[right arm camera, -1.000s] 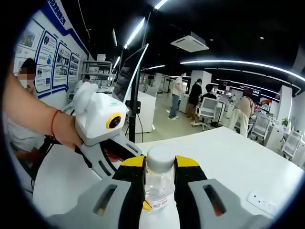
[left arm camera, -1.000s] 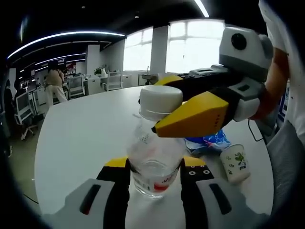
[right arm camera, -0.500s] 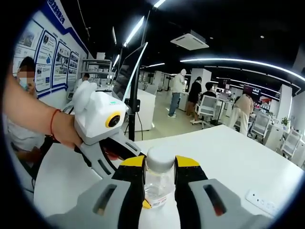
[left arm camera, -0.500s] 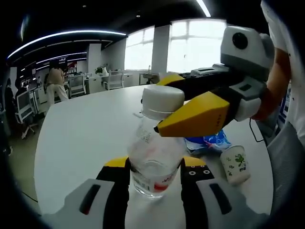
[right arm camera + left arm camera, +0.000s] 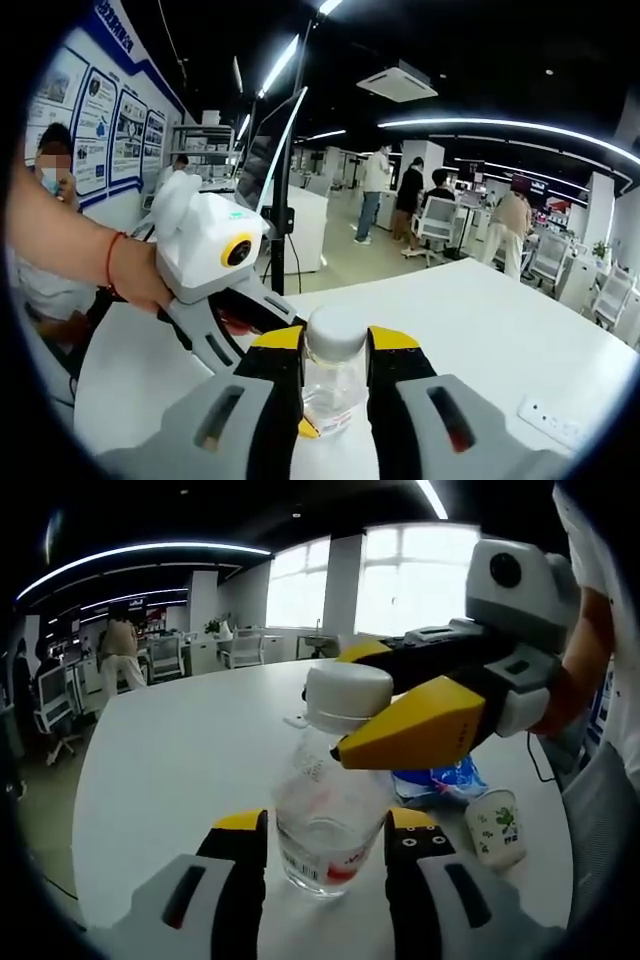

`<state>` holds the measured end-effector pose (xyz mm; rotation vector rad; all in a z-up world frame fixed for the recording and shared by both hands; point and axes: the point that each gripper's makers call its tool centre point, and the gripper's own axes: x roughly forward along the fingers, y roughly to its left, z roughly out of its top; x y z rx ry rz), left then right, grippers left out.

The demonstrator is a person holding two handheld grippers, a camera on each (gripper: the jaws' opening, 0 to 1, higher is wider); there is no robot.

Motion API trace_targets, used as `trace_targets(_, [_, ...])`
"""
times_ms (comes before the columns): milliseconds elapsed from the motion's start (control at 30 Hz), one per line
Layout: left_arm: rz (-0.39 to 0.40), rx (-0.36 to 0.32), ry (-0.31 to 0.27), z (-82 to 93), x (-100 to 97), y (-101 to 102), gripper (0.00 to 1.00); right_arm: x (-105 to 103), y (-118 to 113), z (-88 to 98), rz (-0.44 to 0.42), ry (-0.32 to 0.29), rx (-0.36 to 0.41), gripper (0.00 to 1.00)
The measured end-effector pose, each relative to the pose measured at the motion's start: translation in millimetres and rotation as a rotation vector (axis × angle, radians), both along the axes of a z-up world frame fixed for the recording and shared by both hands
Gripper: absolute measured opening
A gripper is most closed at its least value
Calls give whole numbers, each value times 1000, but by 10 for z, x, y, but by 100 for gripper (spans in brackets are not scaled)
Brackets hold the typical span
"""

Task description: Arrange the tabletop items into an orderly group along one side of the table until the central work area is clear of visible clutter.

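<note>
We clamp the light, crushable bottle point(image 5: 325, 820) low with our left gripper point(image 5: 325, 852), while our right gripper point(image 5: 334, 362) pinches its stiffer cap point(image 5: 348, 695).

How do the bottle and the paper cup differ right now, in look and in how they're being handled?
The bottle is clear plastic with a white cap; the paper cup is opaque white with a green print and stands open-topped. The bottle is held low by the left gripper and at the cap by the right gripper; the cup stands free. Both are upright on the white table.
</note>
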<state>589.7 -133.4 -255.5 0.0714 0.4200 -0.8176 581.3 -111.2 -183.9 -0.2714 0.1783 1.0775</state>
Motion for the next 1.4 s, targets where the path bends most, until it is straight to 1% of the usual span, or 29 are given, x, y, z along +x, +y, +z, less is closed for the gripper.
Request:
trace_targets(233, [4,-3,0,9,8,-9,49,15,-8,-9,0,5,-4,24])
trace_targets(333, [5,-4,3,7,4,-10,51,15,-9,-13,3,5,-6,26])
trace_targets(433, [11,-2,7,1,1,-2,55,17,-21,-25,3,15,-6,29])
trace_targets(567, [14,-7,8,13,-7,2,56,2,-29,-40,6,25,-7,32])
trace_targets(867, [37,-21,17,49,-38,10,61,-28,-46,-21,15,46,3,43])
trace_targets(1000, [59,-28,20,70,-54,40,65,-33,-61,5,14,61,19,50])
trace_targets(1133, [74,-36,24,97,-79,50,69,-44,-86,10,16,72,22,53])
trace_targets(1300, [101,-48,32,121,-129,77,74,-50,-137,40,15,96,37,61])
trace_targets(1400, [110,-53,41,131,-174,66,76,-53,-178,51,17,118,47,62])
